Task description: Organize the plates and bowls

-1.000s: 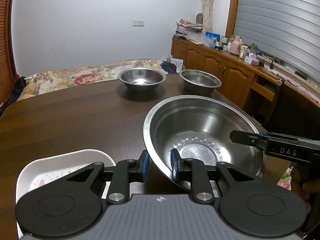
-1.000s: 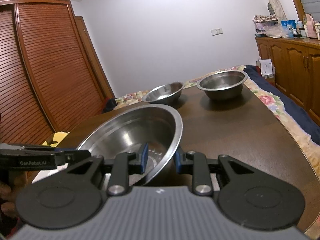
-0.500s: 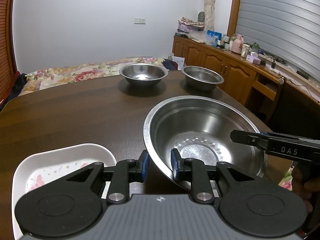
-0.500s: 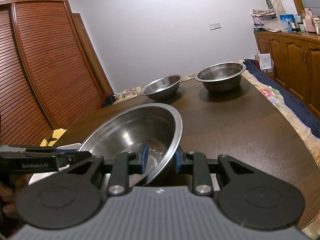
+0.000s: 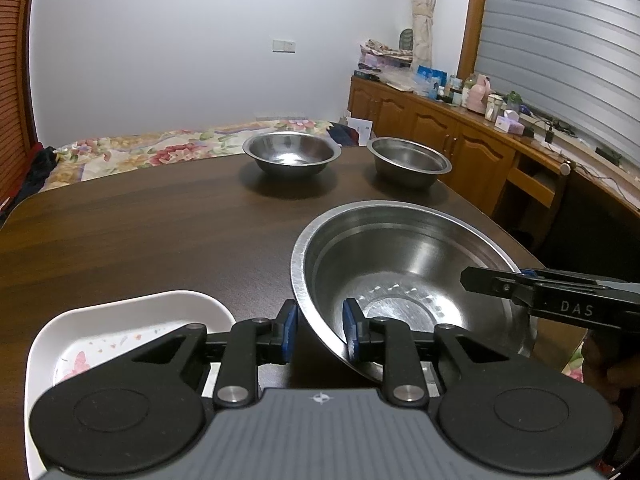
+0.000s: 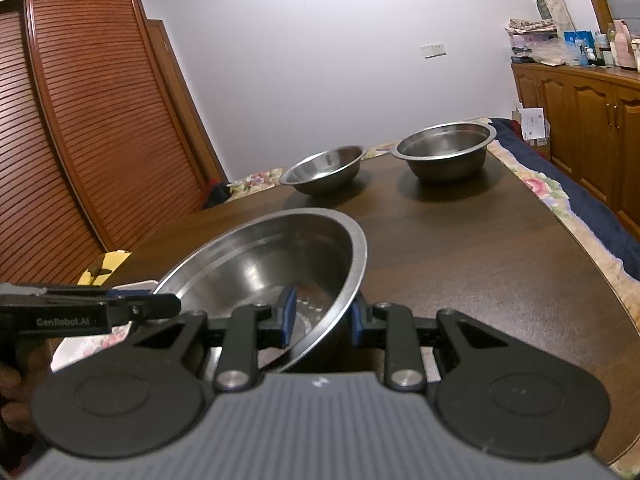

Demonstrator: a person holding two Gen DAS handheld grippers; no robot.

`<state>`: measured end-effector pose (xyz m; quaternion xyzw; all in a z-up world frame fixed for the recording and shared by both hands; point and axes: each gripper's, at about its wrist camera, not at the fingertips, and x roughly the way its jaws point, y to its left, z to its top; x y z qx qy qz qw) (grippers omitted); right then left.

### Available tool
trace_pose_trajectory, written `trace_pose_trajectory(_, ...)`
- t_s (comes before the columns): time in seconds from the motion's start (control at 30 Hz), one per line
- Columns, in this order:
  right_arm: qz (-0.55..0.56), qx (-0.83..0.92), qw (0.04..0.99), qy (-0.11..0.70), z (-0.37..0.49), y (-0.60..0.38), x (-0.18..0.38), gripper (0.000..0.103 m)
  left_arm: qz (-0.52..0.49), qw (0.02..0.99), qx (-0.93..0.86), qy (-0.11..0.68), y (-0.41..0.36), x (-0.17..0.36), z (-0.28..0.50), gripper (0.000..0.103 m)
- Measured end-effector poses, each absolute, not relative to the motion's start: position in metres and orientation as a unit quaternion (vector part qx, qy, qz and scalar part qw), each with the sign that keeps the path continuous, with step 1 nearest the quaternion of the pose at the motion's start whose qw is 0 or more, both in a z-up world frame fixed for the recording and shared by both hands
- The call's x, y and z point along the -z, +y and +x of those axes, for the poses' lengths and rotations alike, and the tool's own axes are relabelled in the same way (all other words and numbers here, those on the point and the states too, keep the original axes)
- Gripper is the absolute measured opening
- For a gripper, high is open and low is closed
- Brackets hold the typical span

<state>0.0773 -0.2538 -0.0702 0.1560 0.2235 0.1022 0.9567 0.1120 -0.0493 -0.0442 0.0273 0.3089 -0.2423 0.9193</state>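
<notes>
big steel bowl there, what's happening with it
A person holds a handheld gripper in each hand, and both straddle the rim of the large steel bowl: the left gripper at one side, the right gripper at the opposite side. In both views a gap shows between the pads and the rim. Two smaller steel bowls sit apart at the far end of the dark wooden table, and a white floral dish lies beside the left gripper.

The left tongs (image 5: 318, 330) angle downward, their blue pads (image 5: 351, 328) astride the near-left rim of a large steel bowl (image 5: 404, 272), one outside and one inside. The right tongs (image 6: 320, 317) straddle the opposite rim the same way. Whether either pair presses the metal cannot be told.
</notes>
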Motion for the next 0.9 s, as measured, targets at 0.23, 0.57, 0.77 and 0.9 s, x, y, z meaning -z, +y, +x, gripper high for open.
trace_pose_trajectory(0.23, 0.144, -0.097, 0.961, 0.217, 0.074, -0.259, 0.062, 0.035, 0.023, 0.925, 0.233, 0.3, -0.042, 0.036, 0.111, 0.027)
trace_pose_trajectory(0.57, 0.116, -0.082, 0.97, 0.197, 0.077, -0.275, 0.034, 0.039, 0.019, 0.935, 0.219, 0.277, -0.033, 0.016, 0.122, 0.037)
trace_pose_trajectory(0.77, 0.08, -0.081, 0.977, 0.18, 0.09, -0.284, 0.011, 0.045, 0.025, 0.944, 0.214, 0.25, -0.032, -0.004, 0.142, 0.05)
trace_pose_trajectory(0.9, 0.056, -0.083, 0.98, 0.17, 0.106, -0.291, -0.006, 0.048, 0.026, 0.948, 0.213, 0.237, -0.034, -0.017, 0.161, 0.055)
